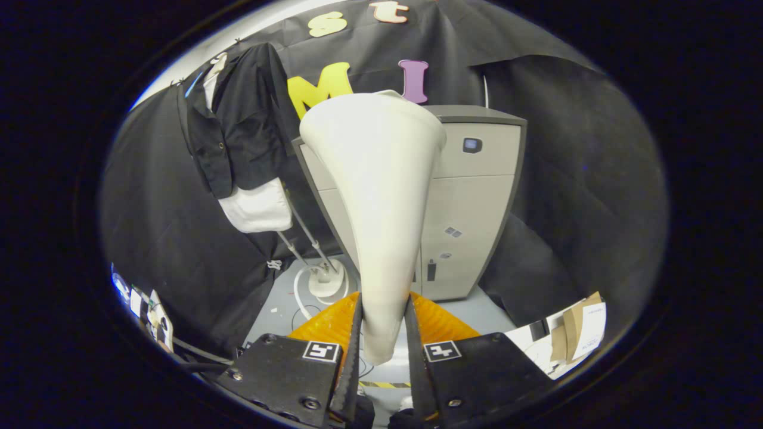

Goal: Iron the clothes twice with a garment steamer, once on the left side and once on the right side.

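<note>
Gripper [384, 345] nearest, both fingers pressed on narrow handle of white steamer head [378, 196], which flares upward. Black garment [238, 125] over white one hangs on stand, left of steamer head, apart. Grey cabinet [471, 202] behind steamer head.

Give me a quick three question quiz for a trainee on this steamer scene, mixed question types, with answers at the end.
1. True or false: the hand-held gripper is shut on the steamer head.
2. The black garment hangs: A) beyond and left of the steamer head, B) on the grey cabinet.
3. What stands on the floor below the garment?

Key: 1 true. 2 A. 3 The white stand base.
</note>
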`<state>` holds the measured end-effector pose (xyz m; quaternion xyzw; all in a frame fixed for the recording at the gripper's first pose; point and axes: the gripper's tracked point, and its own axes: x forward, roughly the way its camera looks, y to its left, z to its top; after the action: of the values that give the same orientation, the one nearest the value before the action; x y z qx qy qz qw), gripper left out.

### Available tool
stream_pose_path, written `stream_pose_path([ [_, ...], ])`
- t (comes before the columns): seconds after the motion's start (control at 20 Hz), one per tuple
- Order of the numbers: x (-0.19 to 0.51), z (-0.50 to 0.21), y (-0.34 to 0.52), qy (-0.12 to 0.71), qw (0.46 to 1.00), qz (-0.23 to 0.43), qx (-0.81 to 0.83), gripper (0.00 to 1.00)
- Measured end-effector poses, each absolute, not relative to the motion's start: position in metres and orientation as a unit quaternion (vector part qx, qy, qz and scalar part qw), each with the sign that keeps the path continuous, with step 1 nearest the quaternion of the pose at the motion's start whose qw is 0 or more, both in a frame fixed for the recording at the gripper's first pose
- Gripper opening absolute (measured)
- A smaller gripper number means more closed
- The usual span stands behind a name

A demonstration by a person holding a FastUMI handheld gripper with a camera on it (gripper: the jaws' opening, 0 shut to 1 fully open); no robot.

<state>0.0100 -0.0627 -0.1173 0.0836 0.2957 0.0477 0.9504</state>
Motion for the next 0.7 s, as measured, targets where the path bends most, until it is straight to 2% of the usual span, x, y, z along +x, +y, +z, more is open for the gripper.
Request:
stream_pose_path([
  [0.7,-0.048,-0.12,-0.127,0.268,0.957,0.016,0.11,0.38],
])
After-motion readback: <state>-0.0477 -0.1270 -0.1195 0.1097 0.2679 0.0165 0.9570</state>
